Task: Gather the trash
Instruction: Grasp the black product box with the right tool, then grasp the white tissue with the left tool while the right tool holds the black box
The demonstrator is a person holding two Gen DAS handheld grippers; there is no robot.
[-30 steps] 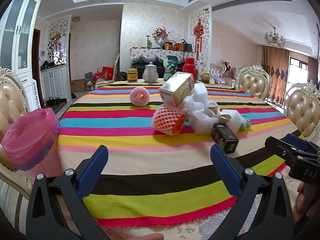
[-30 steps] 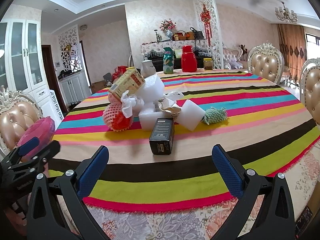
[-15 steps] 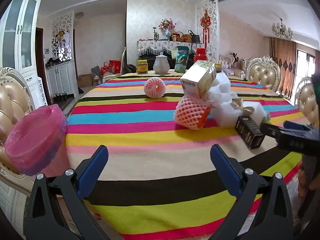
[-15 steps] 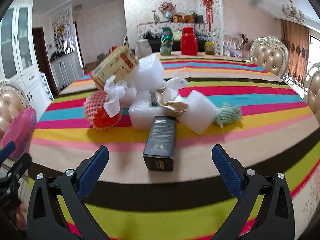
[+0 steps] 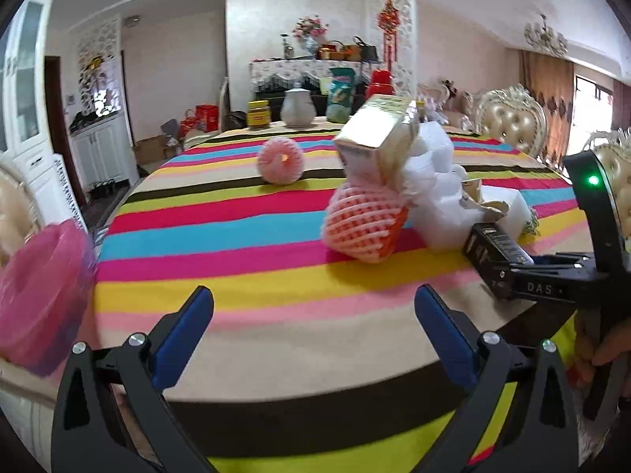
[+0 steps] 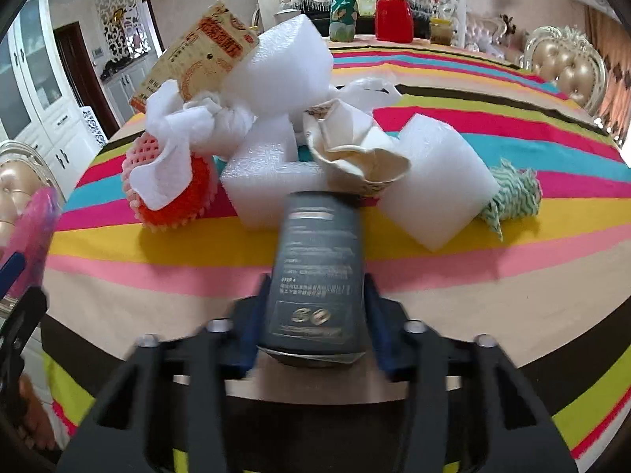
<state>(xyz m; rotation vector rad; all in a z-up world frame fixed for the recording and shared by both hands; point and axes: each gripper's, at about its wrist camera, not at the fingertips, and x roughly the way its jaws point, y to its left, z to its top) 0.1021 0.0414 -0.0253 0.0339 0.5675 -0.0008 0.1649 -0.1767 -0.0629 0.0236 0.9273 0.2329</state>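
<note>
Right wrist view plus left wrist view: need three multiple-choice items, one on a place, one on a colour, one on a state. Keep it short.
1. Where is the pink plastic-lined bin?
A. past the table's left edge
B. on the table's middle
C. behind the red jug

2. What colour is the net sleeve on the lone round fruit lying apart from the pile?
A. green
B. pink
C. black

3. What is the state of the right hand-held gripper?
A. open above the foam
B. closed on the dark rectangular cardboard box
C. closed on nothing

Answers:
1 A: the left wrist view shows it off the striped tablecloth, beside the chair.
2 B: its foam mesh is pale pink.
3 B: its jaws have just been closing, and both blue pads flank the box's sides.
</note>
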